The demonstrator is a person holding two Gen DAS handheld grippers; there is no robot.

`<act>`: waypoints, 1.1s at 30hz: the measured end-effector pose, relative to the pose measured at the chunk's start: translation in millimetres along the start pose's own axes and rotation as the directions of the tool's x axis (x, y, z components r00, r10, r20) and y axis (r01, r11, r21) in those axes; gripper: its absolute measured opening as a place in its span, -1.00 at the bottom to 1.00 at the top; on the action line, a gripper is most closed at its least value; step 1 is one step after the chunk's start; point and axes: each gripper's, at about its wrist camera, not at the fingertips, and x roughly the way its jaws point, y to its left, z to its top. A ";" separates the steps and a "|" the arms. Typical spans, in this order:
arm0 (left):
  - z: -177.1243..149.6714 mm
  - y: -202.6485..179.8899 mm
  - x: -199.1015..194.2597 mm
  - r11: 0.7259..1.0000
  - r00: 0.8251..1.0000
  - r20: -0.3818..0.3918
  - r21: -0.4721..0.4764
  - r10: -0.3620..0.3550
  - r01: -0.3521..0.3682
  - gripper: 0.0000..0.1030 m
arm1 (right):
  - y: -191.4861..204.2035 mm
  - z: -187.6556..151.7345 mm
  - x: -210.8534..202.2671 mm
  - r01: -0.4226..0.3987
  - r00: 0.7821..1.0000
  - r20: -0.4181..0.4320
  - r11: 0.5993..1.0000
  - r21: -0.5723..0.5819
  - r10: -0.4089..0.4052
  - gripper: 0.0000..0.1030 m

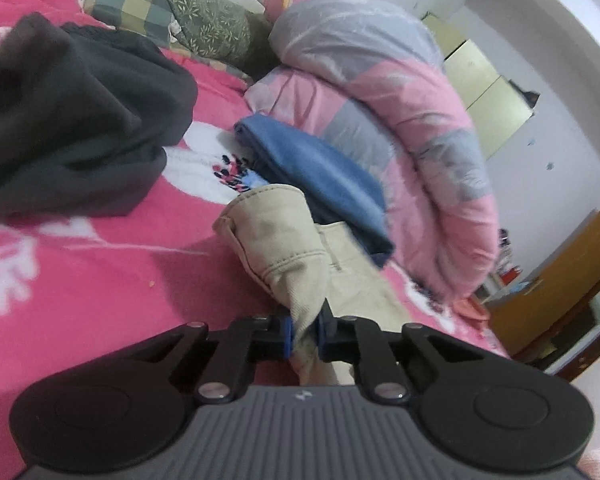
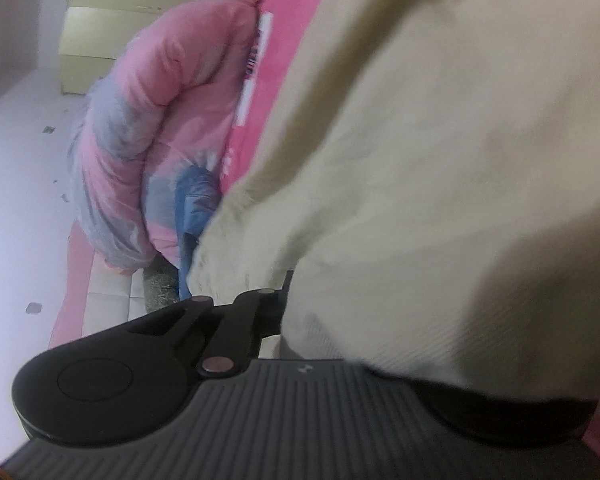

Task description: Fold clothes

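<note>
The left gripper (image 1: 303, 334) pinches a bunched fold of beige trousers (image 1: 276, 240) between its blue pads; the right gripper (image 2: 296, 316), its fingers buried under the same beige cloth (image 2: 440, 160), is clenched on it; the trousers lie on a pink bedspread (image 1: 80, 280), just beside a folded blue garment (image 1: 316, 168); beyond that, a rolled pink-and-grey quilt (image 1: 412, 112); left of the trousers, a dark heap of clothing (image 1: 80, 120).

Bed (image 1: 80, 280): pink cover with white flower print. Landmark: folded blue garment (image 1: 320, 168), mid-bed. Left of it, apart: dark grey clothing heap (image 1: 80, 120). Right, touching it: rolled pink-and-grey quilt (image 1: 420, 120). Beyond it, at the headboard: checked pillow (image 1: 128, 4) and green leaf-print pillow (image 1: 216, 24). Nearer than it, partly beneath its edge: beige trousers (image 1: 276, 240).
</note>
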 end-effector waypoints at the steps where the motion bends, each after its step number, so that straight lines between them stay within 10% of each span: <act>1: -0.4 2.6 -9.6 1.000 1.000 -0.004 -0.016 -0.007 0.007 -0.77 | 1.4 -0.6 -5.0 -0.009 1.000 0.001 1.000 -0.003 0.009 -0.87; 15: -46.9 71.8 -173.8 0.996 0.999 -0.015 -0.081 0.045 -0.046 -0.79 | -22.0 -58.7 -108.0 -0.059 0.973 -0.227 0.998 -0.020 0.053 -0.88; 24: -53.7 105.8 -186.4 0.997 0.998 -0.053 -0.076 0.029 -0.033 -0.43 | -25.7 -70.2 -113.3 -0.029 0.929 -0.369 0.990 -0.141 -0.025 -0.68; 29: -47.9 109.0 -225.1 0.993 0.993 0.052 0.037 0.110 -0.112 0.07 | -0.4 -71.9 -143.2 -0.024 0.856 -0.497 0.951 -0.307 -0.139 0.03; 33: -40.6 102.4 -247.2 0.983 0.984 0.166 0.159 0.069 -0.095 0.36 | 60.6 -96.8 -154.1 -0.197 0.782 -0.590 0.821 -0.536 -0.198 0.04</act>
